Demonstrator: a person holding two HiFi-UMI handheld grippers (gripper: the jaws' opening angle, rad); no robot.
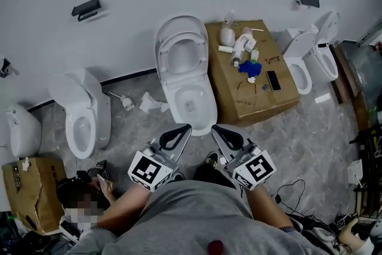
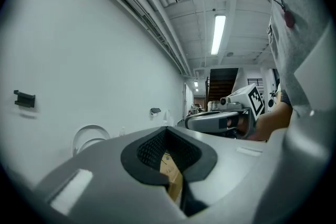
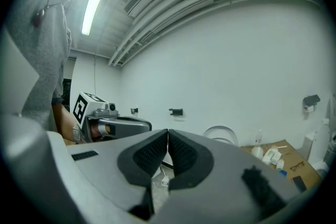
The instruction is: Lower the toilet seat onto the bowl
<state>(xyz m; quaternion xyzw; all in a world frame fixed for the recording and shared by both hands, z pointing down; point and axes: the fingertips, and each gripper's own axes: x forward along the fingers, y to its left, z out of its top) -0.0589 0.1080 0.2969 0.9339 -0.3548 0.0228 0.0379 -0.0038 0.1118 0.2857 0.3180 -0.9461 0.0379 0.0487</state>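
Note:
A white toilet stands against the wall in the head view, its seat [image 1: 181, 37] raised upright above the open bowl [image 1: 210, 110]. My left gripper [image 1: 186, 127] and right gripper [image 1: 215, 127] hover side by side just in front of the bowl's near edge. Both are shut with nothing between them, and neither touches the toilet. In the left gripper view the left gripper [image 2: 167, 129] has its pads together, and the raised seat [image 2: 88, 139] shows beyond it at the left. In the right gripper view the right gripper [image 3: 168, 131] is likewise shut, with the seat [image 3: 223, 134] ahead at the right.
A cardboard box [image 1: 239, 98] with bottles and a phone on top stands right of the toilet. Other toilets stand at the left [image 1: 83, 116] and right [image 1: 310, 60]. White scraps [image 1: 149, 103] lie on the floor. A crouching person [image 1: 77, 200] and another box [image 1: 30, 188] are at lower left.

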